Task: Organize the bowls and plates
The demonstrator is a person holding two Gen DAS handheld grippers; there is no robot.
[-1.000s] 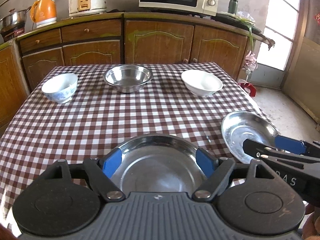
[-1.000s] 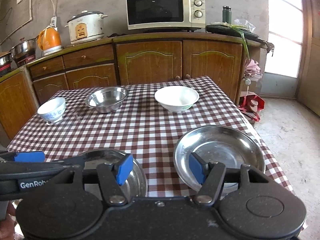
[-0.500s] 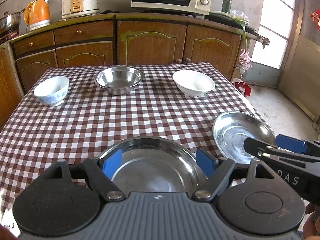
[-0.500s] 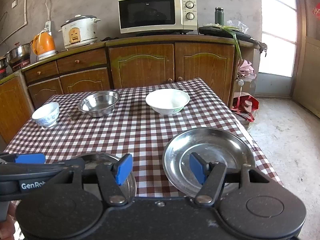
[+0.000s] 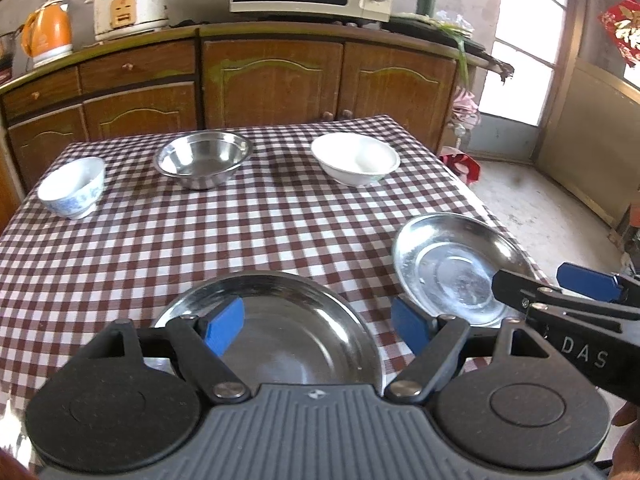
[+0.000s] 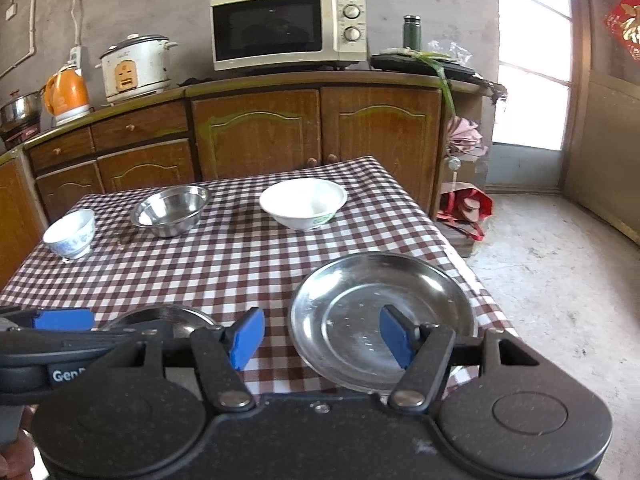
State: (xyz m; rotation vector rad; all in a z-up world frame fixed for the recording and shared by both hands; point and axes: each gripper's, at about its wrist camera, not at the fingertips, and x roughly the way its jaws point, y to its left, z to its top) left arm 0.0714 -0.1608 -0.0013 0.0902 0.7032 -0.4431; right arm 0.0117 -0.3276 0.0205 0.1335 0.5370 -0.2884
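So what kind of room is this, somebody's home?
Most likely a home kitchen. A microwave, a rice cooker and an orange kettle stand on a counter over wooden cabinets, and bowls and metal plates sit on a table with a checked cloth.

Both grippers wide, side by side, angled down.
Left gripper (image 5: 318, 330) jaws spread, nothing pinched; right gripper (image 6: 322, 336) just beside it, jaws apart, pads gripping nothing.

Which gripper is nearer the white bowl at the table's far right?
Right. The right gripper hovers by the plate below the white bowl; the left gripper is further left, over the other plate.
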